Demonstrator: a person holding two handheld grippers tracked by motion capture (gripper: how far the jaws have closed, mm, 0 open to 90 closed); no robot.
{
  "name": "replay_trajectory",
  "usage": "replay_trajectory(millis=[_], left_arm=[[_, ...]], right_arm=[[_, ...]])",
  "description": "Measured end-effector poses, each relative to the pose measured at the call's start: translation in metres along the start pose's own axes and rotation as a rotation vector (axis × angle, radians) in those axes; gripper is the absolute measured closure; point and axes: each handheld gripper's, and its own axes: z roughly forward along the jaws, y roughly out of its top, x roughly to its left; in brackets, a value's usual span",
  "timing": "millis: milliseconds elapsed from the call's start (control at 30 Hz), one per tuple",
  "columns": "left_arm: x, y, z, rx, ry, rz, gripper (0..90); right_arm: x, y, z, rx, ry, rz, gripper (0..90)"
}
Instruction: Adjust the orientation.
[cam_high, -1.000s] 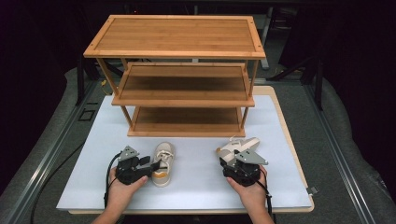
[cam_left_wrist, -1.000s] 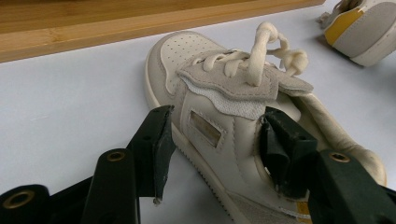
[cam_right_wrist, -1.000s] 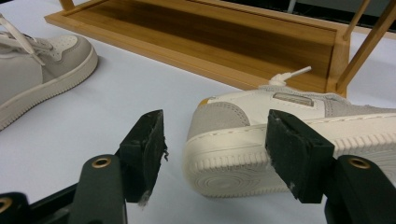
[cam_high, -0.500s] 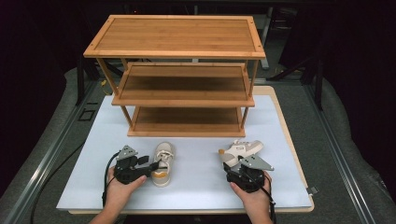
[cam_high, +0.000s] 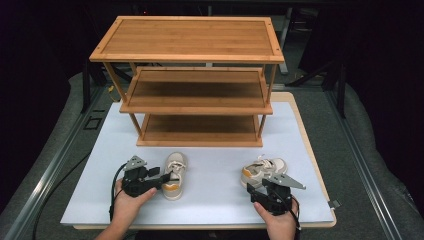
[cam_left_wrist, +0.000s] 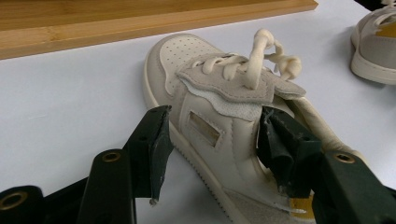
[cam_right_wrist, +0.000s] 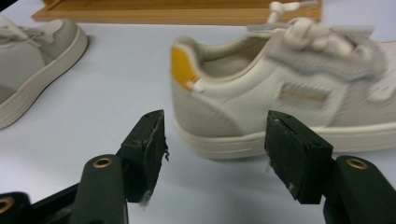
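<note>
Two cream sneakers with yellow heel patches stand on the white mat in front of the rack. The left sneaker (cam_high: 172, 172) (cam_left_wrist: 219, 107) points its toe at the rack. My left gripper (cam_high: 167, 179) (cam_left_wrist: 215, 144) straddles its side wall near the heel, one jaw outside by the sole and the other at the collar, jaws wide and open. The right sneaker (cam_high: 263, 170) (cam_right_wrist: 280, 102) stands free with its heel toward my right gripper (cam_high: 257, 189) (cam_right_wrist: 215, 140). That gripper is open a short way behind the heel, with nothing between its fingers.
A three-tier bamboo rack (cam_high: 195, 105) stands at the back of the white mat (cam_high: 215, 205), its shelves bare. Dark grey cloth and a metal rail border the mat on both sides. A hand holds each gripper at the near edge.
The right gripper has drawn back toward the near edge and a little to the right. The right sneaker now stands free in front of it. The left gripper and its sneaker have stayed put.
</note>
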Motion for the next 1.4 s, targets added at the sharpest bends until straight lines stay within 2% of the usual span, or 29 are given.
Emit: replay_trajectory(millis=[100,267,367,467,567,633,767,967,1033,1133,1167,1233,1300,1333,1400], left_arm=[[-0.002,0.000,0.002,0.008,-0.002,0.015,44.0],[-0.002,0.000,0.002,0.006,-0.001,0.016,44.2],[-0.002,-0.001,0.002,0.006,-0.002,0.017,44.2],[-0.002,-0.001,0.002,0.006,-0.003,0.016,44.2],[-0.002,-0.001,0.003,0.007,0.000,0.016,44.1],[-0.002,-0.001,0.003,0.007,0.002,0.018,44.1],[-0.002,-0.001,0.003,0.006,0.004,0.016,44.0],[-0.001,-0.001,0.003,0.009,0.002,0.016,44.0],[-0.001,-0.001,0.003,0.010,0.003,0.015,44.0],[-0.001,-0.001,0.003,0.008,0.005,0.016,44.0],[-0.001,-0.001,0.003,0.007,0.004,0.015,44.1],[-0.001,-0.001,0.003,0.010,0.003,0.015,44.1],[-0.001,-0.001,0.004,0.011,0.002,0.013,44.6],[-0.001,-0.001,0.004,0.011,0.000,0.011,44.8],[-0.001,-0.001,0.004,0.012,-0.010,0.007,46.9]], right_arm=[[-0.004,-0.002,0.000,0.017,0.000,0.041,39.1],[-0.002,-0.002,-0.002,0.013,-0.033,0.047,39.9],[-0.001,0.000,-0.008,-0.035,-0.079,0.042,39.0],[-0.001,0.003,-0.012,-0.099,-0.106,0.035,36.0],[-0.003,0.007,-0.006,-0.120,-0.174,0.047,33.4],[-0.006,0.008,0.000,-0.108,-0.157,0.048,32.7],[-0.008,0.008,0.003,-0.110,-0.182,0.037,33.7],[-0.018,0.006,-0.009,-0.105,-0.193,0.056,39.5],[-0.022,0.005,-0.013,-0.099,-0.186,0.070,41.4],[-0.026,0.004,-0.017,-0.090,-0.204,0.096,42.3],[-0.028,0.004,-0.016,-0.087,-0.179,0.109,42.2],[-0.028,0.002,-0.011,-0.075,-0.176,0.123,43.2],[-0.029,0.000,-0.006,-0.046,-0.135,0.159,43.3],[-0.031,0.000,-0.004,-0.056,-0.109,0.187,42.8],[-0.031,0.000,-0.003,-0.054,-0.114,0.191,44.2]])
